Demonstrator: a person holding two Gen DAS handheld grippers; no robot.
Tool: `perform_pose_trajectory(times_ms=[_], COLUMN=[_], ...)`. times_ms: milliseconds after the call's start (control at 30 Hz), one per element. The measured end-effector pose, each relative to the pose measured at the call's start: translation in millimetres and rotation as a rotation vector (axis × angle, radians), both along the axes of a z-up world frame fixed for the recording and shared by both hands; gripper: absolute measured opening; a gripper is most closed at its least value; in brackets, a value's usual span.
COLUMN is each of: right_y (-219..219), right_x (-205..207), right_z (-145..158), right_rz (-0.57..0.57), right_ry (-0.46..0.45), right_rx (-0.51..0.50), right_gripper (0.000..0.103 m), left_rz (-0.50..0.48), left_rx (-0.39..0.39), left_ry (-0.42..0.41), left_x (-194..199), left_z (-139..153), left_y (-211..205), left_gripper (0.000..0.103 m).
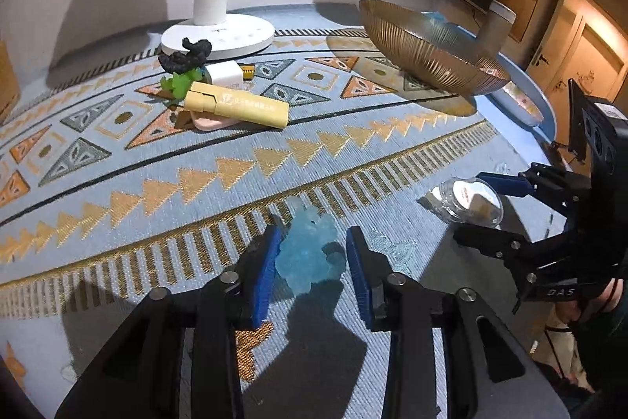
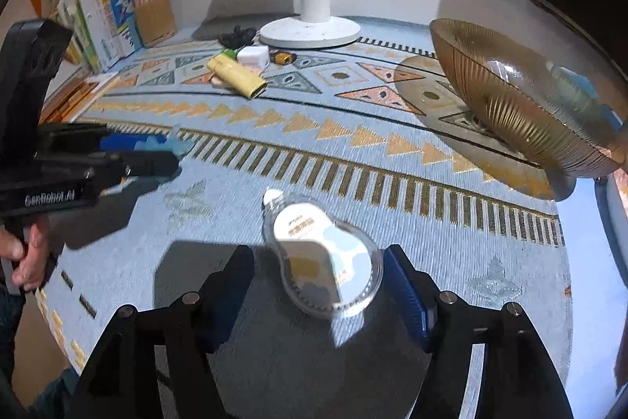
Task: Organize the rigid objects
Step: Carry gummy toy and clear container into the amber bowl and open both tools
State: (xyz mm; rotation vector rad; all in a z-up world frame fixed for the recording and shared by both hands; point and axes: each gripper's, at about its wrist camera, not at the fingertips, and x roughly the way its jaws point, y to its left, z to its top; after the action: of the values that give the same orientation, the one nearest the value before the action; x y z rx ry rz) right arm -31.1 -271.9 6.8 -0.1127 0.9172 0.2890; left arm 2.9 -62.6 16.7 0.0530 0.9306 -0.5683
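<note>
Translucent pale-blue lumpy figurine

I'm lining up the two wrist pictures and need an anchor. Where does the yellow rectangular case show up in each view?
Left wrist view: the yellow case lies upper left of centre, long side facing the camera, in front of the white lamp base.
Right wrist view: the yellow case sits upper centre-left, seen end-on, smaller.
Shared landmark: the white lamp base stands just behind it in both views.

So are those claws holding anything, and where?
Seemingly nothing: the blue toy lies between the left gripper's parted jaws, the clear case between the right gripper's.
</note>
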Motion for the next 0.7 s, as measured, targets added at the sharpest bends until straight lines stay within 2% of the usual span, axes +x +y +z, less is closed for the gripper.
perform_pose_trajectory(times_ms=[67, 167, 267, 333, 400, 500, 600, 700], right_y=[2.5, 8.2, 11.5, 9.2, 5.1, -5.3, -20.9, -45.8], right_x=[-0.4, -3.2, -5.7, -7.6, -12.0, -18.4, -23.0, -28.0], right_z=[1.1, 2.2, 3.2, 4.7, 9.4, 22.1, 40.1, 67.6], right_rz=[0.009, 0.033, 0.039, 0.058, 0.067, 0.052, 0.025, -0.023], right_ry=[-0.011, -0.025, -0.030, -0.005, 0.000, -0.025, -0.062, -0.125], right_rx=[-0.014, -0.036, -0.049, 0.018, 0.080, 0.115, 0.138, 0.155], right_gripper=[0.055, 0.051, 0.050, 0.050, 0.050, 0.050, 0.050, 0.050], left_rz=[-0.003, 0.000, 0.011, 0.023, 0.044, 0.058, 0.039, 0.002], left_rx=[0.001, 0.046, 0.121, 0.147, 0.088, 0.000, -0.056, -0.075], left_ry=[0.001, -0.023, -0.058, -0.071, -0.064, -0.065, -0.098, -0.152], left_x=[0.5, -2.9, -7.9, -9.2, -9.2, -10.2, -11.4, -11.0], left_z=[0.1, -0.1, -0.9, -0.4, 4.2, 17.8, 39.9, 68.2], left_y=[-0.3, -7.0, -16.6, -19.0, -14.4, -13.6, -23.9, -45.2], left_gripper=[0.035, 0.035, 0.033, 0.032, 0.032, 0.032, 0.032, 0.032])
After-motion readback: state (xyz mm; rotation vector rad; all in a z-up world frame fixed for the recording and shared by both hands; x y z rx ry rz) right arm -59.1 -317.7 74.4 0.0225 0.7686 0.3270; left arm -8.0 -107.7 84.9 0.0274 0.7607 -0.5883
